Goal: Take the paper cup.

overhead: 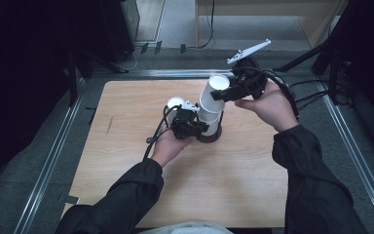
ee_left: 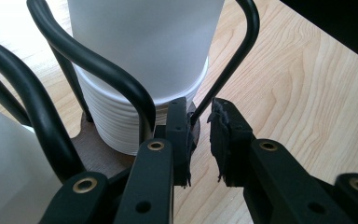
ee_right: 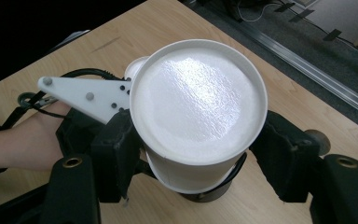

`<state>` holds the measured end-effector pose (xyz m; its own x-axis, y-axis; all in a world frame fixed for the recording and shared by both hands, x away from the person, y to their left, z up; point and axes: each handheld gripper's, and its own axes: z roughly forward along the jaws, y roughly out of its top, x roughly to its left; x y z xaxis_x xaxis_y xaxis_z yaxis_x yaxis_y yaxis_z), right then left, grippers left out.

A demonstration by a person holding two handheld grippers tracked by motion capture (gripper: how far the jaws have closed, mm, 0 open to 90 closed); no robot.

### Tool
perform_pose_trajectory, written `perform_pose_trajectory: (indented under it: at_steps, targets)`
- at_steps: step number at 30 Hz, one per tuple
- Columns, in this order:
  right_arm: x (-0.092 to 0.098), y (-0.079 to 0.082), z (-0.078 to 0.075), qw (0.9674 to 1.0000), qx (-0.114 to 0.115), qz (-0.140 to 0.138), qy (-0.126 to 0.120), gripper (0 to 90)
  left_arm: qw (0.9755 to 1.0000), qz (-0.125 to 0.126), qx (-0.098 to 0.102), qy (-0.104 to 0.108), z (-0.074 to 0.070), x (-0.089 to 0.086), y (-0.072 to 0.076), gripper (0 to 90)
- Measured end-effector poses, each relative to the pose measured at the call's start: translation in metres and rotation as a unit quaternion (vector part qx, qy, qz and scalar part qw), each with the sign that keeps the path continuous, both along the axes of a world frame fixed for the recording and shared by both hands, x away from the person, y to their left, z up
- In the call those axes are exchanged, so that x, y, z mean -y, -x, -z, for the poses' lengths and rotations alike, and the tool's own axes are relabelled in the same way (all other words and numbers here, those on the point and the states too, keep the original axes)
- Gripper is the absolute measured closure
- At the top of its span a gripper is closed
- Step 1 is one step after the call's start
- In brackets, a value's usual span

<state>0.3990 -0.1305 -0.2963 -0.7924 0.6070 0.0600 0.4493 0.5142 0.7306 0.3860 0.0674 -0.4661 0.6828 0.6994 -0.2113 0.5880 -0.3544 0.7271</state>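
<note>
1. The top cup [ee_right: 198, 109] sits between the right gripper [overhead: 230, 91] jaws, clamped at its sides, tilted over the stack [ee_left: 121, 116] in the wire holder [ee_left: 98, 70]; squeeze too hard and it could crumple or drag a second cup.
2. The left gripper [ee_left: 199, 135] jaws stand slightly apart beside the holder's base [ee_left: 93, 149]; whether they pinch a wire, I cannot tell; unbraced, the holder could tip.

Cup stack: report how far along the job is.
Done: nothing clearly finished. In hand: the right gripper clamps the top paper cup, tilted on the cup stack, while the left gripper pinches the holder's wire. Left: pulling that cup off the stack.
</note>
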Motion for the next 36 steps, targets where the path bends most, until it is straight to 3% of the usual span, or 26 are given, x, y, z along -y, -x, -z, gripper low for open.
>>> perform_pose_trajectory:
  at_steps: [7,25,29,32,36]
  targets:
    - [0.015,0.008,0.008,0.9999,-0.016,-0.004,0.005,34.2,1.0,0.0,0.001,0.0,0.0,0.0,0.0,76.5]
    - [0.038,0.032,0.031,0.9991,-0.035,-0.021,0.012,34.3,0.9993,0.035,-0.003,0.016,-0.005,-0.002,0.004,69.9]
    - [0.042,0.037,0.038,0.9989,-0.038,-0.023,0.012,34.3,0.999,0.042,-0.002,0.014,-0.006,-0.003,0.005,63.4]
    - [0.043,0.04,0.044,0.9987,-0.043,-0.026,0.01,34.3,0.9983,0.057,0.001,0.016,-0.006,-0.005,0.007,50.0]
    - [0.044,0.045,0.052,0.9984,-0.041,-0.037,0.011,34.3,0.9967,0.08,0.002,0.012,-0.006,-0.009,0.009,41.3]
